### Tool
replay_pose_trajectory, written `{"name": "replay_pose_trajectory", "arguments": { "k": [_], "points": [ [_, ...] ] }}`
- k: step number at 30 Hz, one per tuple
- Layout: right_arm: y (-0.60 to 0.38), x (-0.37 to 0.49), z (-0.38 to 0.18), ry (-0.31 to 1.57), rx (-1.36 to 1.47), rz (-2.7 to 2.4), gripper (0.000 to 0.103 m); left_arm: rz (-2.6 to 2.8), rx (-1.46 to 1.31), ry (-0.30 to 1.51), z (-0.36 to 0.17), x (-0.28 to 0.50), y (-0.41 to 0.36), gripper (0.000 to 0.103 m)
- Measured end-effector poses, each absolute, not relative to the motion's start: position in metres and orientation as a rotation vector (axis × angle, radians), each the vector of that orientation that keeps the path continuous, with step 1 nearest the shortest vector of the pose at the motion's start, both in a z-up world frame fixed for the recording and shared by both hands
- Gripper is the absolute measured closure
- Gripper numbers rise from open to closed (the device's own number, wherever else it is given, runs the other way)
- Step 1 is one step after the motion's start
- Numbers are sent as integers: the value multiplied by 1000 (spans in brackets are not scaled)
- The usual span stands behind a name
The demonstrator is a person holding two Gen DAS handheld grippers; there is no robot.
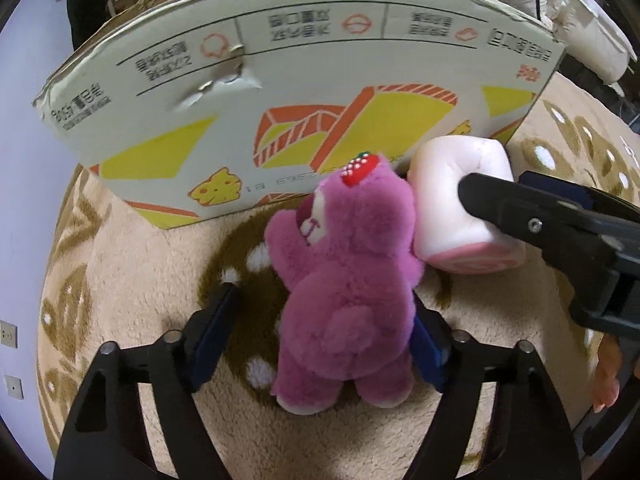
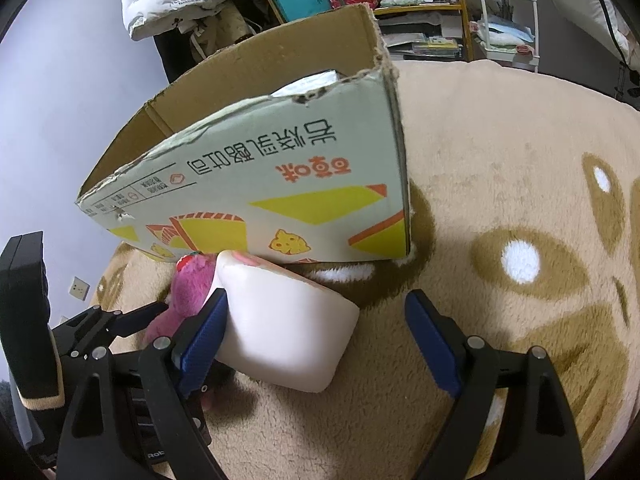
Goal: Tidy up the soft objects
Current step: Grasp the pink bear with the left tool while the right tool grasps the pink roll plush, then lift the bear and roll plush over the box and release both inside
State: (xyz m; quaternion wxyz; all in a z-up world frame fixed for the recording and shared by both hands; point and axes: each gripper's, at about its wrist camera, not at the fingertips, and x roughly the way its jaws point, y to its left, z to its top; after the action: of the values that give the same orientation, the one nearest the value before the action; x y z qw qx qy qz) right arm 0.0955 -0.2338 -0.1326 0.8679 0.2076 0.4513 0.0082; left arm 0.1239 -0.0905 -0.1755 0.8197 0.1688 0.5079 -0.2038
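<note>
Beige rug (image 1: 132,264) under two steeply down-tilted grippers

Fluffy purple plush bear (image 1: 352,280), smooth matt pink cushion (image 2: 288,328), printed cardboard box (image 1: 280,112), shaggy beige rug (image 2: 500,140)

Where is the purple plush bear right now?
The purple plush bear lies on the beige rug in front of the printed cardboard box, between the left gripper's fingers, with the pink-and-white roll cushion against its right side.
</note>
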Motion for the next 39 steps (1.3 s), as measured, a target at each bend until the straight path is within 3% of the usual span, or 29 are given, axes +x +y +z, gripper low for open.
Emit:
{"name": "replay_pose_trajectory", "arguments": {
  "k": [4,6,9,20,39],
  "points": [
    [-233,96,-131,950,432,4,12,-455,356,1080,-174,121,-93,39],
    [-230,96,-131,946,439,9,26,-457,351,1083,-173,117,-97,41],
    [-226,96,-128,944,437,36,39,-454,334,1100,-171,116,-95,46],
    [-211,88,-119,927,354,74,68,-440,321,1111,-155,116,-90,55],
    [-227,54,-82,809,334,-12,72,-442,316,937,-96,67,-88,56]
  ]
}}
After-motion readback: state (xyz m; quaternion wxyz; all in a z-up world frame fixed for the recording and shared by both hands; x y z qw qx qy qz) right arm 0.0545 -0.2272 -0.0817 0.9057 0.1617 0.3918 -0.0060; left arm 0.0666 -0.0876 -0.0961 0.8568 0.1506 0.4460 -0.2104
